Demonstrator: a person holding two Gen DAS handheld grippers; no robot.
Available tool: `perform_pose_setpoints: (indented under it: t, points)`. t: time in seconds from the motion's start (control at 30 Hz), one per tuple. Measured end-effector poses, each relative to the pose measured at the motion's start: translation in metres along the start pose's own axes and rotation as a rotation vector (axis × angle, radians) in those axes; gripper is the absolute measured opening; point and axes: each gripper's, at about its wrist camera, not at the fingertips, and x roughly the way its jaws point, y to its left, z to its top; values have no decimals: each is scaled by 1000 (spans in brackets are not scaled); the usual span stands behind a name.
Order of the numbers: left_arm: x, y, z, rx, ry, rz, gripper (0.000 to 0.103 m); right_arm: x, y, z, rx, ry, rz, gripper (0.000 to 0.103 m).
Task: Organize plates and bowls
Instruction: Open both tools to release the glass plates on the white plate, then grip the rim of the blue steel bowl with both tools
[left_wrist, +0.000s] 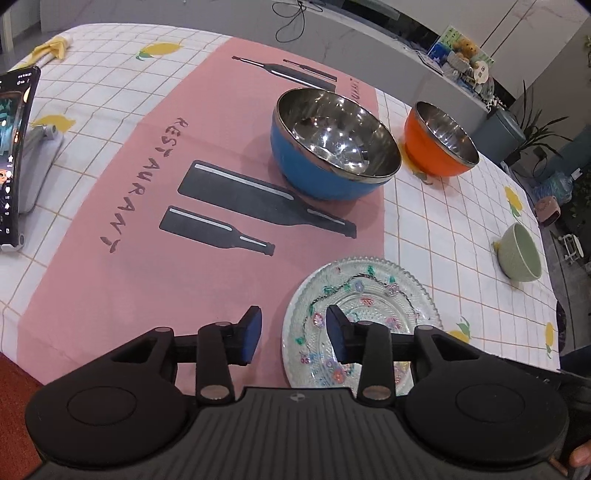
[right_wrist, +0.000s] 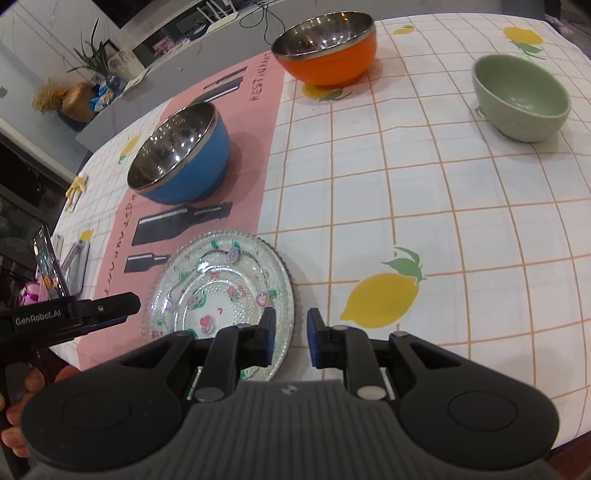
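A clear glass plate (left_wrist: 373, 291) with painted flowers lies at the table's near edge, half on the pink mat; it also shows in the right wrist view (right_wrist: 218, 284). My left gripper (left_wrist: 293, 334) is open and straddles the plate's left rim. My right gripper (right_wrist: 291, 334) is open at the plate's right rim. A blue steel-lined bowl (left_wrist: 332, 147) (right_wrist: 181, 155) sits on the mat beyond the plate. An orange steel-lined bowl (left_wrist: 439, 142) (right_wrist: 328, 48) stands farther back. A pale green bowl (left_wrist: 519, 253) (right_wrist: 521, 98) stands to the right.
A pink "RESTAURANT" mat (left_wrist: 129, 240) covers the left part of the lemon-print tablecloth (right_wrist: 424, 206). A phone on a stand (left_wrist: 14, 158) is at the far left, with a yellow item (left_wrist: 50, 48) behind. A counter with clutter lies beyond the table.
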Motion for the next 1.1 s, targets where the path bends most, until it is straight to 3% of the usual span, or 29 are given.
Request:
perform_pose_setpoints:
  t: [0.3,0.33,0.4,0.5,0.7,0.83,0.97,1.1]
  points:
    - [9,5,-14,-33,14,-32,43,7,-1,-4,30,23,7,12]
    - [10,5,-15,-34,19,-35,41,8,-1,-5,37,29,14,11]
    - [13,6,-17,-38,30,-36,24,9,-2,-6,50,30,32,6]
    - [15,7,-19,-39,32,-30,18,9,0,-7,44,19,23,6]
    - [12,7,-20,-34,19,-32,19,8,0,-8,44,12,22,9]
    - [-10,3,-13,17,-54,-29,22,-4,2,-11,23,-24,3,11]
    - [-26,4,0,3,-114,-43,25,-17,9,-7,4,-73,-4,23]
    - [-33,4,15,-20,-162,-53,30,-26,20,1,-11,-111,6,24]
